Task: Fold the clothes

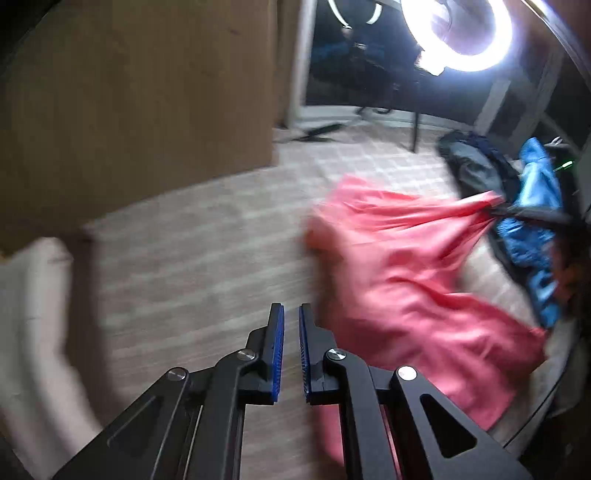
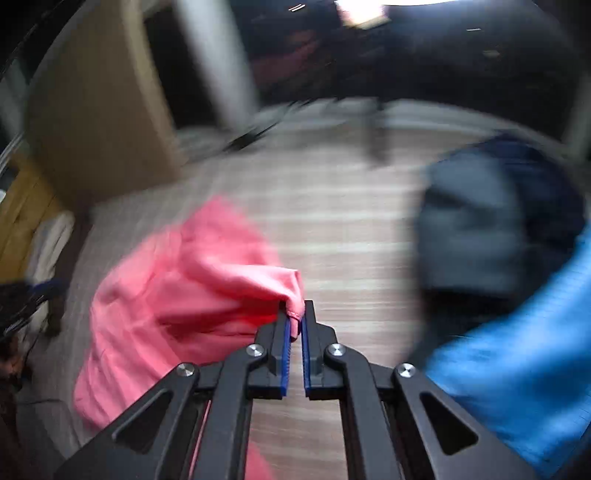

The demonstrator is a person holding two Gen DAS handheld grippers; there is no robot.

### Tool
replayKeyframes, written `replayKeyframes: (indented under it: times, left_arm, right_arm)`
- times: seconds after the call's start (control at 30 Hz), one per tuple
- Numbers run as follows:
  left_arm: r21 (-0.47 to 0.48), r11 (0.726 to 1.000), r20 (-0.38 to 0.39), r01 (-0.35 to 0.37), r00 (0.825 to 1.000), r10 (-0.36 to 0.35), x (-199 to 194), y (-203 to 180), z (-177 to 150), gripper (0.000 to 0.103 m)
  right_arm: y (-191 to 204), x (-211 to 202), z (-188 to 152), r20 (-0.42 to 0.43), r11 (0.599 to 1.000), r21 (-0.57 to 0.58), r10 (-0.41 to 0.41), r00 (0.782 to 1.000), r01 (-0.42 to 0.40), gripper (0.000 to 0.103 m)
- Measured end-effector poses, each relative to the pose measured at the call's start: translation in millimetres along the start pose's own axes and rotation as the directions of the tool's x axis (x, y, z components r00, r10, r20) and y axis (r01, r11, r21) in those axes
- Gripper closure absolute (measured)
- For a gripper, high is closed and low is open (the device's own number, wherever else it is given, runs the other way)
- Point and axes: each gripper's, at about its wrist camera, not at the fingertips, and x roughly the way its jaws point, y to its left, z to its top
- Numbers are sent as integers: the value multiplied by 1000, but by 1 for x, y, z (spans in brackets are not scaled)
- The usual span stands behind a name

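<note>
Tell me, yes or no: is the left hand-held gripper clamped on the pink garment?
No. In the left wrist view the left hand-held gripper has nothing between its nearly closed blue pads, and the pink garment lies to its right.

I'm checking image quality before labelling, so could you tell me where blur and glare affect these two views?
Left wrist view: the ring light blows out the top right, and the pink garment is motion-smeared. Right wrist view: no glare, but heavier blur throughout; only the right gripper stays sharp.
</note>
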Motion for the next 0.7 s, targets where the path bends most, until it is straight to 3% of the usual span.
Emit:
replayKeyframes:
  times: [0.07,0.13,0.23,0.4,0.43,0.53,0.6,0.67,0.7]
  left_arm:
    - [-38,999,-8,-11,1000,11,-1,5,2,85]
    - [-46,999,-25,15,1000,-16,7,-5,5,54]
    - [-15,993,-53,115,992,-116,24,-43,11,47]
    - [33,963,-106,268,959,-264,49,-119,19,35]
    - [56,957,-110,286,954,-278,52,-136,21,33]
    - [133,956,-109,263,962,-250,65,-183,29,28]
    - [208,950,-111,231,971,-211,75,-204,33,27]
    - [230,947,-136,226,971,-199,87,-203,33,32]
    - [234,945,-151,228,969,-196,93,-199,33,55]
  right_arm:
    - [-14,-15,3,60,992,22,-126,990,125,98]
    - [-20,-25,2,111,972,33,-235,966,233,98]
    - [-17,-18,-8,8,978,-41,-203,979,203,98]
    - [-35,-43,-19,35,997,55,-63,997,61,98]
    - [-36,-47,-17,44,997,59,-60,997,57,98]
    - [-36,-55,-14,55,997,57,-57,997,53,98]
    - [-34,-50,-15,46,998,48,-52,998,50,98]
    - [-31,-44,-15,38,998,40,-47,998,45,98]
    - [-30,-39,-15,37,998,33,-48,998,46,98]
